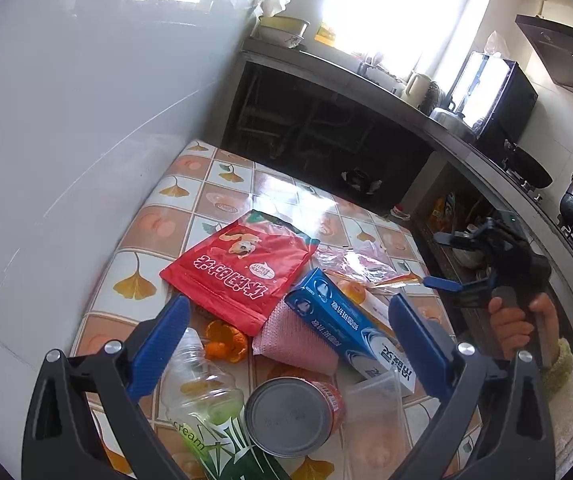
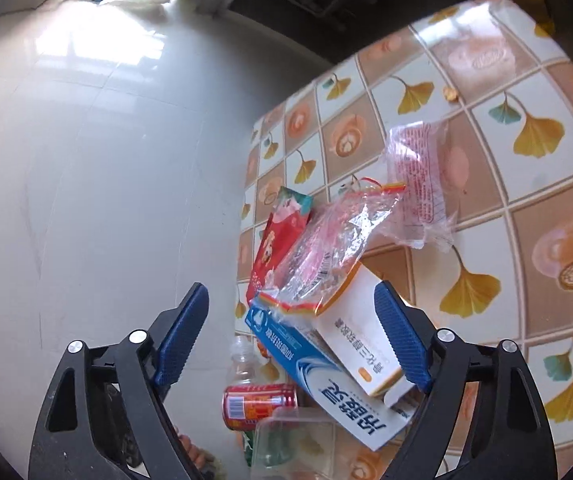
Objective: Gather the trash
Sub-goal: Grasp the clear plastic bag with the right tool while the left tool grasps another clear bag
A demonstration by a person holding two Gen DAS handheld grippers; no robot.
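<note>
Lying in a heap on the table (image 1: 190,196), whose cloth showed ginkgo leaves, was the trash, with the blue toothpaste box (image 1: 350,320) as its middle. Left of that box lay the red snack bag (image 1: 242,268), flat and partly over a pink scouring pad (image 1: 298,340). Orange peel (image 1: 224,340) sat just beside the pad, on the side away from the box. Nearer the camera than the box lay a clear plastic bottle (image 1: 202,384) with a green label and a red can (image 1: 292,416), both on their sides and touching. A crumpled clear wrapper (image 1: 362,266) lay beyond the box, and a clear plastic cup (image 1: 374,404) rested against the box's near end.

From the right wrist view, a white and orange carton (image 2: 366,340) lay against the box, the wrapper draped over both.

The left gripper (image 1: 288,338) hovered over the heap with its fingers spread wide and nothing pinched. The right gripper (image 2: 292,332), held in a hand (image 1: 522,328) at the box's right, also had its fingers apart, gripping nothing.
</note>
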